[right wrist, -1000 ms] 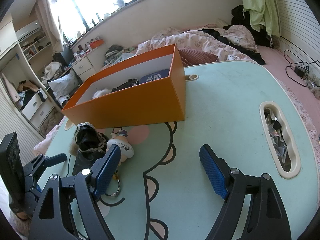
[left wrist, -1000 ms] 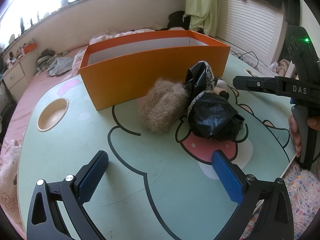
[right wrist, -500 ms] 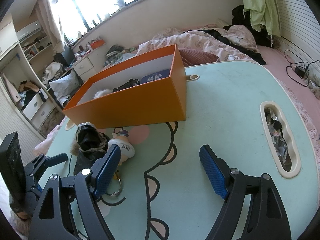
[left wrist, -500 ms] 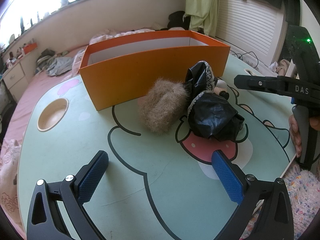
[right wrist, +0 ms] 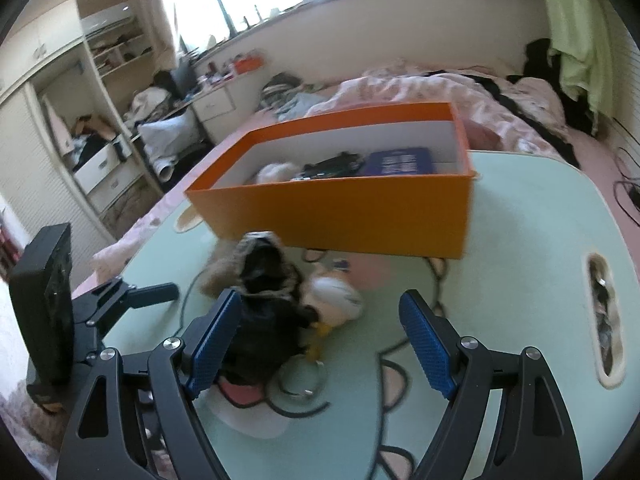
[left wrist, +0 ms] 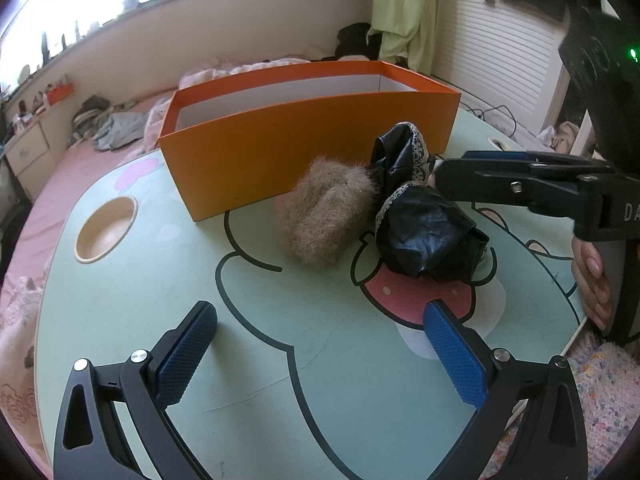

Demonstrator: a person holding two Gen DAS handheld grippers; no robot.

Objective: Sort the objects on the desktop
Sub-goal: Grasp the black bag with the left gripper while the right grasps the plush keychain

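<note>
Doll (right wrist: pixel 276 312) beside right tool (right wrist: pixel 320 344), jaws apart, angled down.

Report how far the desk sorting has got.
Partly done: the orange box already holds a blue booklet, a dark item and something white. In hand: nothing; the right gripper is open over the doll, and the left gripper hangs open. Left: the doll and its key ring.

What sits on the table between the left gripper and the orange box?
In the left wrist view, a furry tan item and a black lace-trimmed bundle lie before the orange box.
</note>
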